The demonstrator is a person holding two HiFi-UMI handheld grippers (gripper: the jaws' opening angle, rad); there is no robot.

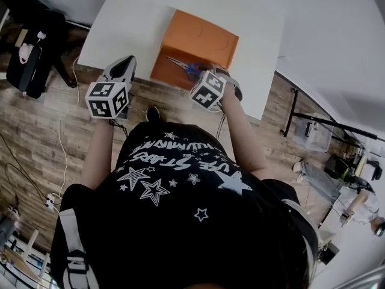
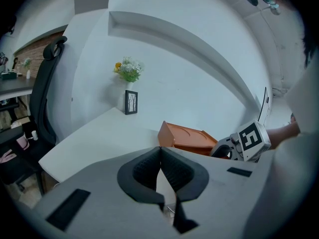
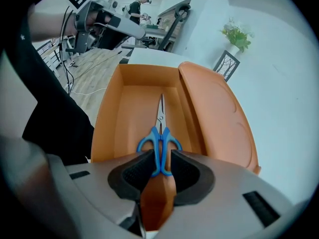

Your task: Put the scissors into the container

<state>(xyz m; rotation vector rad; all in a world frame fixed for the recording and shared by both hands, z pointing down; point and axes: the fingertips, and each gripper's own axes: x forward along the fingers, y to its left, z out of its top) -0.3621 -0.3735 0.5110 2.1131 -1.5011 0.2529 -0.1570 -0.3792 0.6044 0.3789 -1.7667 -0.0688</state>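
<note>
An orange container point(image 1: 201, 36) lies open on the white table point(image 1: 138, 17), its lid point(image 3: 214, 113) folded out to the right of the box point(image 3: 124, 113). My right gripper point(image 3: 160, 164) is shut on the blue handles of the scissors point(image 3: 159, 142). Their steel blades point forward over the inside of the box. The head view shows the scissors point(image 1: 185, 67) above the container's near half, with the right gripper point(image 1: 204, 78) just behind them. My left gripper point(image 2: 160, 158) is shut and holds nothing. It hovers at the table's near edge, left of the container point(image 2: 187, 137).
A small picture frame point(image 2: 131, 102) and a vase of flowers point(image 2: 128, 71) stand at the table's far side. A black office chair point(image 1: 33, 47) stands left of the table. Cables point(image 1: 65, 155) run over the wooden floor. A black stand point(image 1: 301, 116) is at the right.
</note>
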